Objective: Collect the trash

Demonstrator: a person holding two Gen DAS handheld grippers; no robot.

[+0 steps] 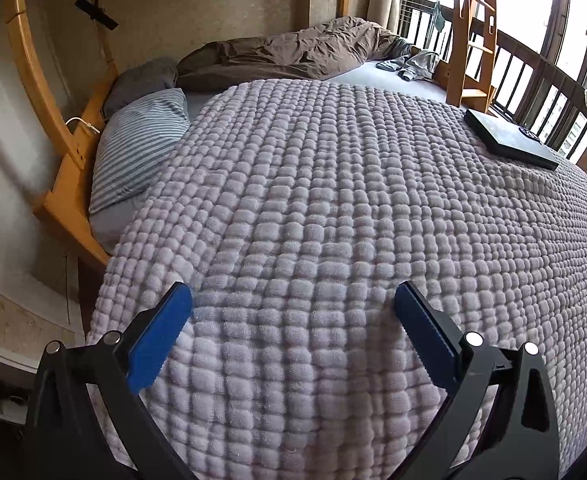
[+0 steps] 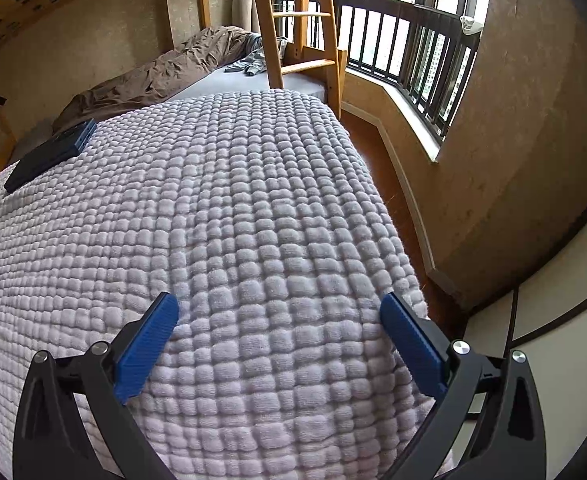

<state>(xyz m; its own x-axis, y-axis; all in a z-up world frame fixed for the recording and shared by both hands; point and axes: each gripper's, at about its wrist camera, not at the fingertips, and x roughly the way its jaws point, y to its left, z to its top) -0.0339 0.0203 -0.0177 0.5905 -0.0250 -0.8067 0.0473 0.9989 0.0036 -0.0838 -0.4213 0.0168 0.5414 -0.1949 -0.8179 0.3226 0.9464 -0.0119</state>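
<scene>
Left view: striped pillow (image 1: 141, 148) at left of frame, brown duvet (image 1: 293, 52) upper centre, black laptop (image 1: 513, 138) flat on the blanket (image 1: 313, 200) upper right. Left gripper (image 1: 293, 330) spread wide, holding nothing, low over the blanket at bottom centre. No trash discernible near it.

Right view: laptop (image 2: 51, 154) upper left, ladder (image 2: 297, 20) top centre, window railing (image 2: 413, 52) upper right. Right gripper (image 2: 279, 334) also wide, holding nothing, over the blanket (image 2: 233, 200). No trash discernible here either.
</scene>
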